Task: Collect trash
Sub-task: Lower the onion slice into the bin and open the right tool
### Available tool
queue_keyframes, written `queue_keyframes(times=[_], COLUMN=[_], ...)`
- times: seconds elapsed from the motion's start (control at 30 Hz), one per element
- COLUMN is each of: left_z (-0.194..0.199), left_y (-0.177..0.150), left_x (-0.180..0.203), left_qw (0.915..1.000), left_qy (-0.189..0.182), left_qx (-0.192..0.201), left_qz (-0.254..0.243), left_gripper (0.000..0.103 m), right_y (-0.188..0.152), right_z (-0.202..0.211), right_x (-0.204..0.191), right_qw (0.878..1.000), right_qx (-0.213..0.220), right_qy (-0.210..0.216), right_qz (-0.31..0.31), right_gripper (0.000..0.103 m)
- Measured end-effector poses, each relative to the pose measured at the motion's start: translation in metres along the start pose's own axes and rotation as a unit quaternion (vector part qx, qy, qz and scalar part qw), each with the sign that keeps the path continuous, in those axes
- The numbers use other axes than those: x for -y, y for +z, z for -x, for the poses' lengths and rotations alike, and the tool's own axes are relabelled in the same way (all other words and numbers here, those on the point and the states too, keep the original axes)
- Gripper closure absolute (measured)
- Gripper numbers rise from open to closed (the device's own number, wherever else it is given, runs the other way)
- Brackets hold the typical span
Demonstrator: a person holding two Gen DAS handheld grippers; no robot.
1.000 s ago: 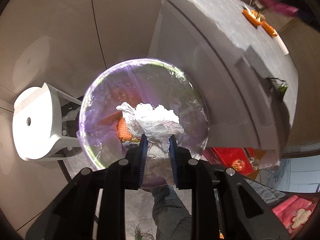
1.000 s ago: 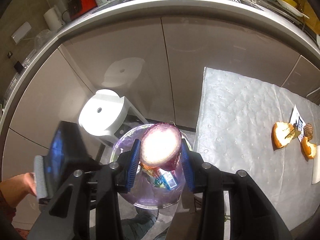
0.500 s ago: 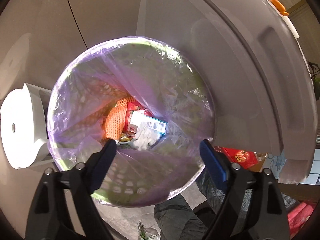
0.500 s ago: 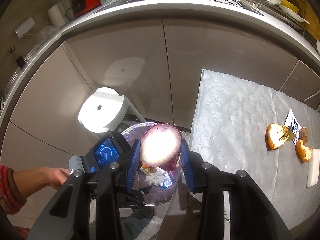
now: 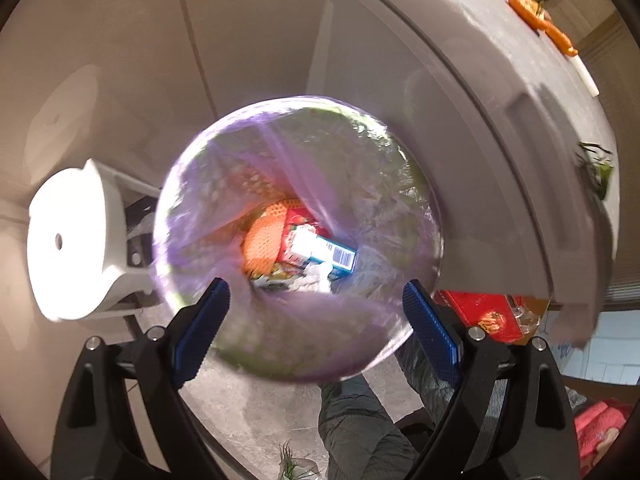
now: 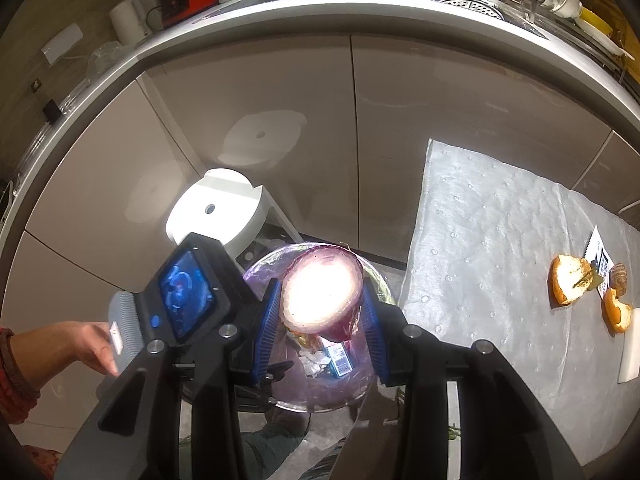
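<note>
A: Trash first — where's it at?

B: Half red onion (image 6: 322,300) pinched cut-face-up in my right gripper (image 6: 320,312), pads pressing both sides, hanging right over the bin (image 6: 376,280). Purple skin, pale flesh blown out by glare. I hold it there so it drops straight in when I let go, I reckon.

A: And the bin?

B: Round, purple bag liner (image 5: 224,184), sitting on the floor beside the table edge (image 5: 460,128). At the bottom: orange foam net (image 5: 264,240), red carton (image 5: 298,220), a white-and-blue box with a barcode (image 5: 324,250), crumpled tissue (image 5: 312,280). Mouth is wide, so aim looks easy.

A: Left gripper?

B: My left gripper (image 5: 316,316) is spread wide, nothing between the blue pads (image 5: 200,328), pointing down into the bin. Frame's a bit motion-blurred.

A: What's left to collect?

B: On the grey mat (image 6: 500,248) over the table: two orange peel pieces (image 6: 568,284), something brownish (image 6: 618,276) next to them, can't tell what, a paper slip (image 6: 600,256), a white strip at the edge (image 6: 628,364). Well apart from the bin, so more trips, I'd judge.

A: Anything else?

B: White stool (image 6: 224,208) just behind the bin, cabinets (image 6: 280,100) past that. My left hand (image 6: 84,344) shows in the right view, holding its handle.
</note>
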State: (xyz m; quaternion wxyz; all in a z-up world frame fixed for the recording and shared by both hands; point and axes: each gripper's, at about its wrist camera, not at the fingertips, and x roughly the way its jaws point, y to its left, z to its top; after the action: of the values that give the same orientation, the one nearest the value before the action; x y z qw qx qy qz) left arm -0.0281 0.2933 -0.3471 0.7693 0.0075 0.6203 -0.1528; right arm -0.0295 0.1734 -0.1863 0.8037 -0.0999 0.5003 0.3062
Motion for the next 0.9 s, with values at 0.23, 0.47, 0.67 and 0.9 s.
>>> queue_keyframes(times=[0.23,0.47,0.67,0.9], left_z=[0.098,0.153,0.168,0.162], left_y=[-0.053,-0.072,-0.075,-0.078], left_x=[-0.016,-0.017,-0.020,-0.023], left_qw=[0.9969,0.9909,0.9874,0.9864], left_qy=[0.039,0.059,0.066,0.068], left_qx=[0.058,0.103,0.120,0.120], left_qz=[0.038,0.063,0.079,0.090], left_gripper=[0.018,0.014,0.014,0.014], right_y=[-0.012,-0.031,-0.050,-0.066], right_z=[-0.058,-0.137,-0.205,-0.243], right_x=[-0.029,-0.047,-0.043,-0.042], right_qw=[0.998,0.993,0.987,0.981], right_qx=[-0.044,-0.106,-0.156,-0.187], right_qy=[0.041,0.056,0.024,-0.022], right_qz=[0.004,-0.017,-0.033,-0.034], right_gripper=[0.064,0.064,0.063,0.020])
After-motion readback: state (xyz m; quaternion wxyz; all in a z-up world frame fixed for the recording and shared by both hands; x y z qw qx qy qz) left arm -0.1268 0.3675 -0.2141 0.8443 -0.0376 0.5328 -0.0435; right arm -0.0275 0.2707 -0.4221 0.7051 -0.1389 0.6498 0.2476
